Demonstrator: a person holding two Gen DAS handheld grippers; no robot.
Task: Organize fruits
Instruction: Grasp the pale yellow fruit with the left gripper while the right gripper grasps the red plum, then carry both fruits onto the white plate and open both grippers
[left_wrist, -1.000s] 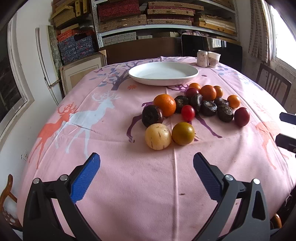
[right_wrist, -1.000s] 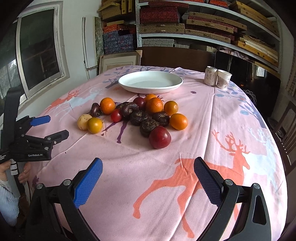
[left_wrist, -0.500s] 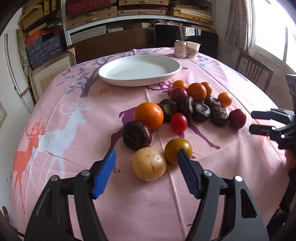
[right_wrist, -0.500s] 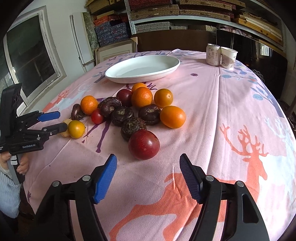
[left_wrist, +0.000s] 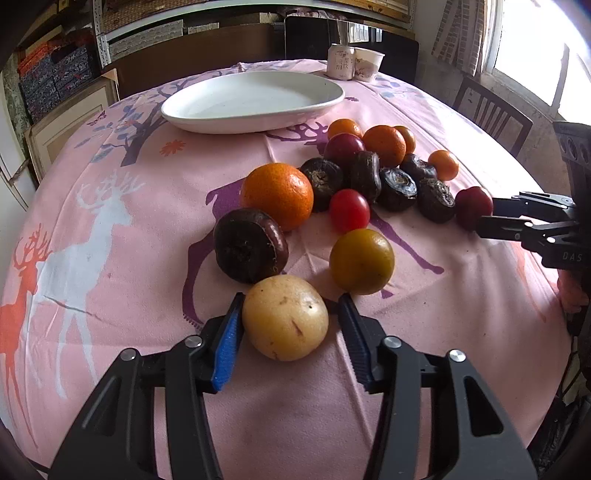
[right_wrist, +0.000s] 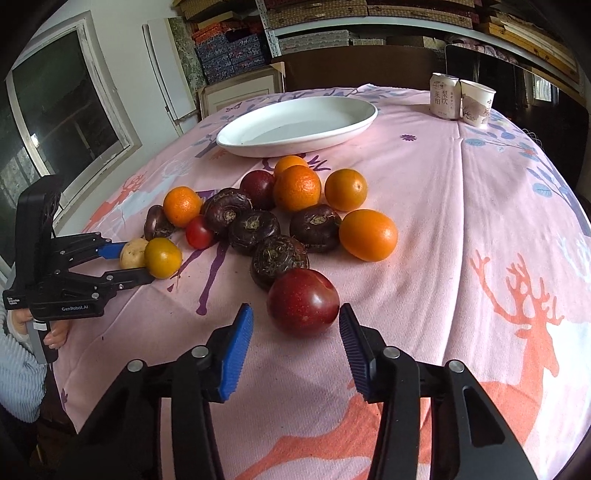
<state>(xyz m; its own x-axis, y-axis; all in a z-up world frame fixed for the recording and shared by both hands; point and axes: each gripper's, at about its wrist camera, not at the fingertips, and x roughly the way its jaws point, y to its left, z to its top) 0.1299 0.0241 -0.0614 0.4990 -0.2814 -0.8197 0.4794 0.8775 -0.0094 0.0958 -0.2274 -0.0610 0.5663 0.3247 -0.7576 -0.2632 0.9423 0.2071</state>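
A pile of fruit lies on the pink deer tablecloth (left_wrist: 110, 258): oranges, dark brown round fruits, red ones. My left gripper (left_wrist: 290, 325) is open around a pale yellow fruit (left_wrist: 285, 317), its left pad touching or nearly touching it. It also shows in the right wrist view (right_wrist: 125, 264). My right gripper (right_wrist: 295, 332) is open with a dark red plum (right_wrist: 303, 302) at its fingertips, not gripped. A white oval plate (left_wrist: 253, 99) stands empty behind the pile.
A yellow-orange fruit (left_wrist: 361, 266) and a dark brown fruit (left_wrist: 250, 245) sit right by the pale one. A can (right_wrist: 443, 95) and a paper cup (right_wrist: 476, 101) stand at the table's far edge. Shelves with boxes and a chair (left_wrist: 487, 114) surround the table.
Both grippers have moved forward to the fruit and narrowed. The left one now straddles the pale yellow fruit; the right one has reached the dark red plum.
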